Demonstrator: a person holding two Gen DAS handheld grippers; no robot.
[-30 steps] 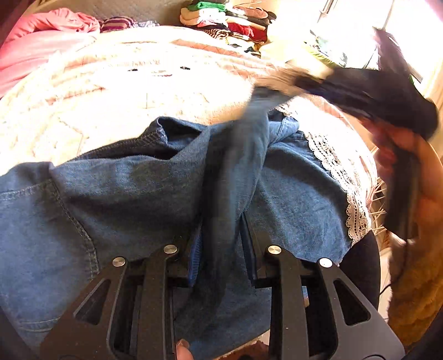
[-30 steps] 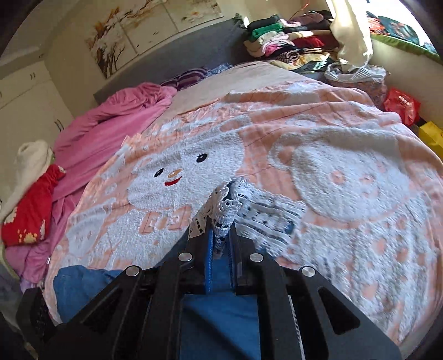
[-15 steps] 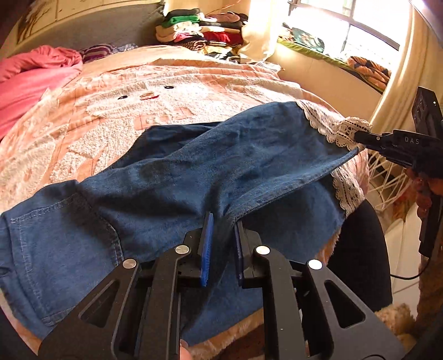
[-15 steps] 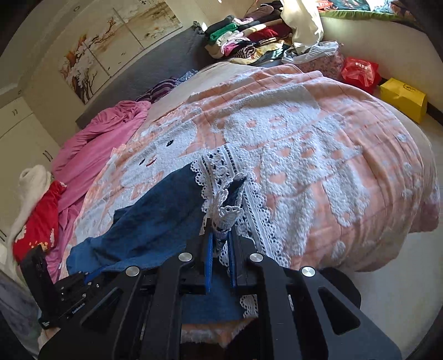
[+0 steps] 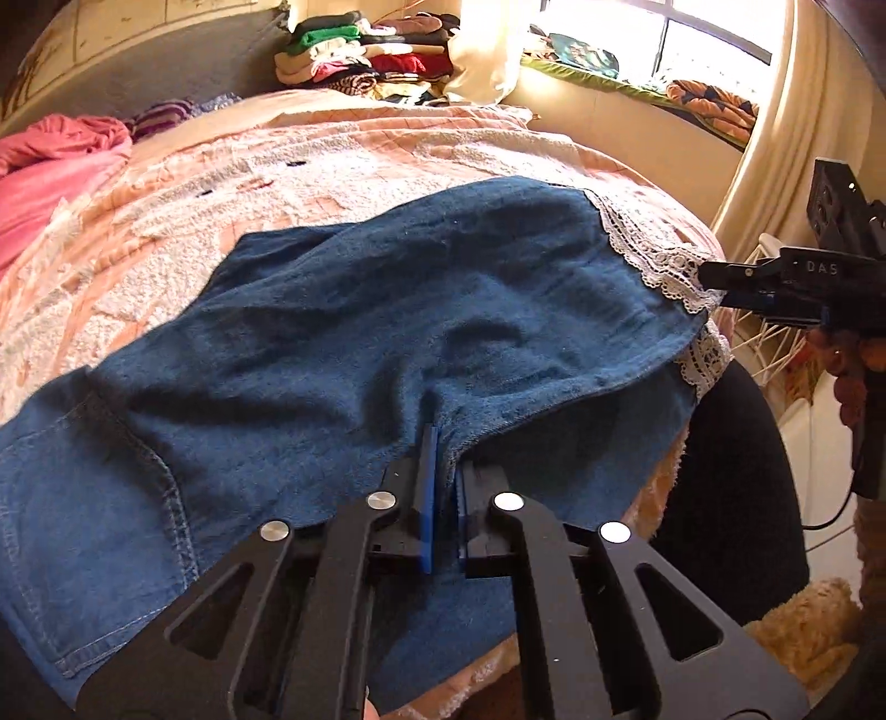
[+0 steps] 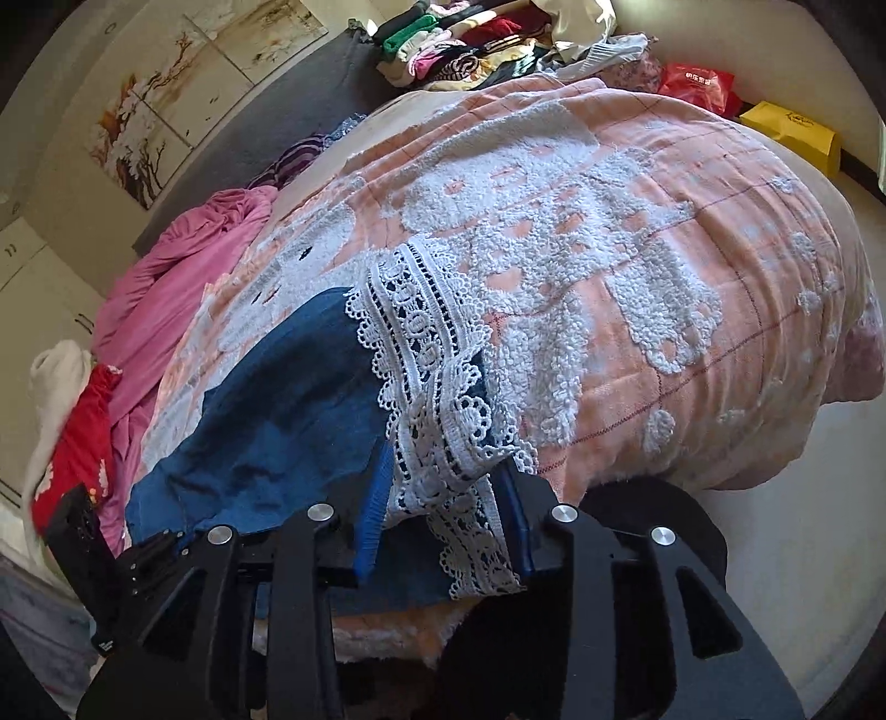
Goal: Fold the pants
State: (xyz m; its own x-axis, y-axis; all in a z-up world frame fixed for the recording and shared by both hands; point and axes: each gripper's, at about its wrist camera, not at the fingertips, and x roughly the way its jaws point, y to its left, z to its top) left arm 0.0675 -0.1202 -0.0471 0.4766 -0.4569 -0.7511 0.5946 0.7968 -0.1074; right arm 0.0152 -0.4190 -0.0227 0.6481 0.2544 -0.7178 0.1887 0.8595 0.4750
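Bedspread (image 6: pixel 637 310) under pants (image 5: pixel 387 343); left hand-held gripper (image 5: pixel 443 471) pinching denim, right hand-held gripper (image 6: pixel 443 498) opening, lace hem between.

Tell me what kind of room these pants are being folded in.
Most likely a bedroom: the pants lie on a bed with a peach blanket, a stack of folded clothes sits behind it, and a window lights the room.

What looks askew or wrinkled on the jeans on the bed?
The upper leg of the jeans is rumpled in the middle, and its lace hem lies crooked, not matching the lower hem. The right claw is opening around the lace.
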